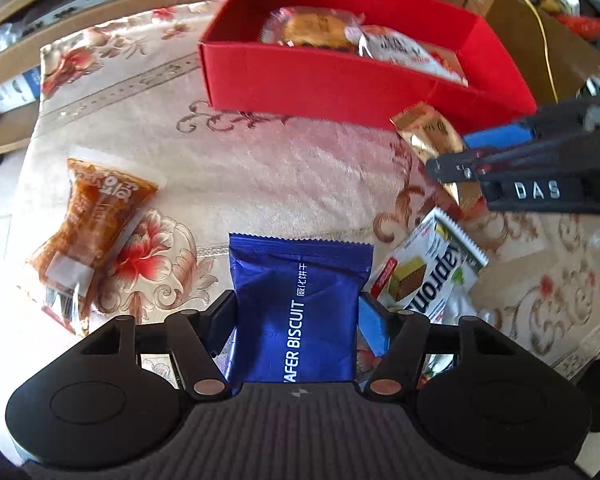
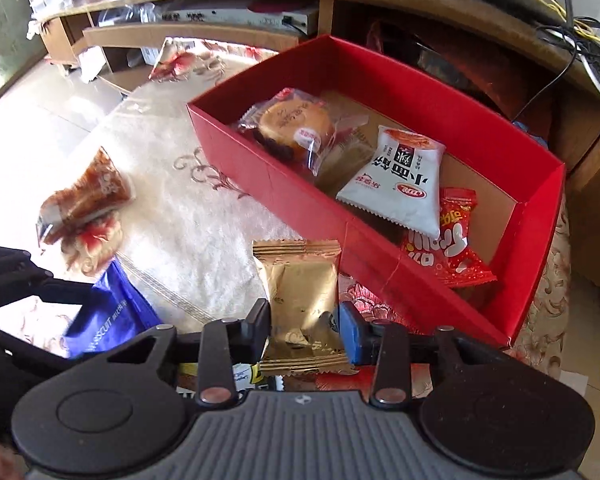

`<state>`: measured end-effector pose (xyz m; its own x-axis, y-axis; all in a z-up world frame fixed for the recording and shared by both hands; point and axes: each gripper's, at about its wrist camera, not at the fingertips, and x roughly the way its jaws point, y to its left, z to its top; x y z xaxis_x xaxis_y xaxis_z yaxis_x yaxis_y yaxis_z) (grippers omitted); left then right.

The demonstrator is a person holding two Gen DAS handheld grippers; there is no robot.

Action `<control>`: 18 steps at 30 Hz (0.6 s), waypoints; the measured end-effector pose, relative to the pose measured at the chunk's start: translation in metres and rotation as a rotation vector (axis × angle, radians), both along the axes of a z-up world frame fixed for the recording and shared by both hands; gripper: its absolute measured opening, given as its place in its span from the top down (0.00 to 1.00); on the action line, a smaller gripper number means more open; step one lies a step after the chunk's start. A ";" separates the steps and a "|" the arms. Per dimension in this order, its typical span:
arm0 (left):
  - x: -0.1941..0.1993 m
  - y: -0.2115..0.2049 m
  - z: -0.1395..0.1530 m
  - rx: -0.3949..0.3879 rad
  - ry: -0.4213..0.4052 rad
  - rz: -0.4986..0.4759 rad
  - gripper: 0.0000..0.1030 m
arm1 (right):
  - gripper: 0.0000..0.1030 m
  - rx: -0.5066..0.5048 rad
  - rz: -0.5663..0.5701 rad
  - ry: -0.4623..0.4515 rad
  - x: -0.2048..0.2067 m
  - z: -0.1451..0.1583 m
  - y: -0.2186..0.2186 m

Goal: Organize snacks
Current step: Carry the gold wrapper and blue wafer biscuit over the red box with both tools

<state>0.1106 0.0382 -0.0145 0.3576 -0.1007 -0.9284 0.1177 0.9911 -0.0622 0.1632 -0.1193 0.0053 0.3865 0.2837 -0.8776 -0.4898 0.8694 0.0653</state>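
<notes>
On a floral tablecloth (image 1: 260, 168) sits a red box (image 1: 340, 80) already holding several snacks. The left gripper (image 1: 298, 320) clamps a blue wafer packet (image 1: 300, 304), the right gripper (image 2: 304, 328) a gold packet (image 2: 300, 292) (both presumably bound for the box).

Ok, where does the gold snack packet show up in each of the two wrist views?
Left wrist view: the gold snack packet is at right of centre, clamped by the right gripper, just in front of the red box.
Right wrist view: the gold snack packet is at bottom centre, between the right gripper's fingers.
Shared landmark: the red box, behind the packet in both.
</notes>
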 end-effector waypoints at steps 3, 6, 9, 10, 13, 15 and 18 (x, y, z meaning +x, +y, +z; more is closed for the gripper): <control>-0.001 0.005 0.004 -0.022 -0.010 0.025 0.32 | 0.64 0.007 -0.011 -0.002 0.000 0.001 -0.002; 0.001 0.008 0.006 -0.034 -0.019 0.038 0.32 | 0.64 0.016 -0.022 -0.003 0.002 0.001 -0.004; 0.004 0.011 0.008 -0.069 -0.026 0.043 0.32 | 0.64 0.040 -0.028 -0.001 0.003 0.005 -0.005; 0.004 0.012 0.010 -0.078 -0.031 0.045 0.32 | 0.64 0.049 -0.027 -0.002 0.003 0.008 -0.006; 0.006 0.013 0.015 -0.098 -0.050 0.052 0.32 | 0.64 0.073 -0.021 -0.010 0.001 0.016 -0.004; 0.007 0.016 0.018 -0.109 -0.061 0.060 0.32 | 0.64 0.088 -0.020 -0.013 0.001 0.020 -0.003; 0.010 0.018 0.023 -0.123 -0.074 0.071 0.32 | 0.64 0.105 -0.017 -0.022 0.000 0.027 -0.003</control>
